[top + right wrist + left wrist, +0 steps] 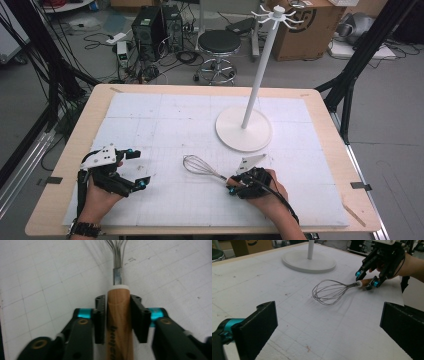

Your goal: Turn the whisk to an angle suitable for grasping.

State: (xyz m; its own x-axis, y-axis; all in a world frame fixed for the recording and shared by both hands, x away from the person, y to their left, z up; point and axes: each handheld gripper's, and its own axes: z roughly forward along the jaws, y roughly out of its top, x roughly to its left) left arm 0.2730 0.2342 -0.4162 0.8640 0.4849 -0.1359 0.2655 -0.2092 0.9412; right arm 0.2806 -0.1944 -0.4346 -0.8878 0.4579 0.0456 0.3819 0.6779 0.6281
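1. Two grippers are on the table in front of you; your right gripper point(234, 186) sits at about 5 o'clock on the white foam board point(150, 120), and your left gripper point(136, 169) at about 7 o'clock.
2. Your right gripper's jaws are clenched on the wooden handle point(118, 322) of the whisk point(202, 168). In the right gripper view the two black pads point(100, 320) press against both sides of that handle, just behind its white collar point(119, 287).
3. Your whisk lies low over the board near its centre, slightly toward you. Its wire head point(329, 292) points away from your right gripper toward 10 o'clock in the high view. Whether the wires touch the board you cannot tell.
4. Your left gripper's jaws are released and spread wide, with nothing between them. In the left gripper view the whisk lies well ahead of them, and your right hand point(409, 263) comes in from the upper right.
5. Your left hand point(100, 192) wraps that gripper from below, with a dark watch strap point(85, 230) at the wrist.
6. Your white stand point(260, 75) rises from a round base point(243, 129) at about 1 o'clock on the board, well apart from the whisk, and carries a ring of hooks point(278, 12) at its top.
7. Beyond the table's far edge, at 12 o'clock, stand a black stool point(219, 42), a computer tower point(149, 26) and a cardboard box point(310, 30).
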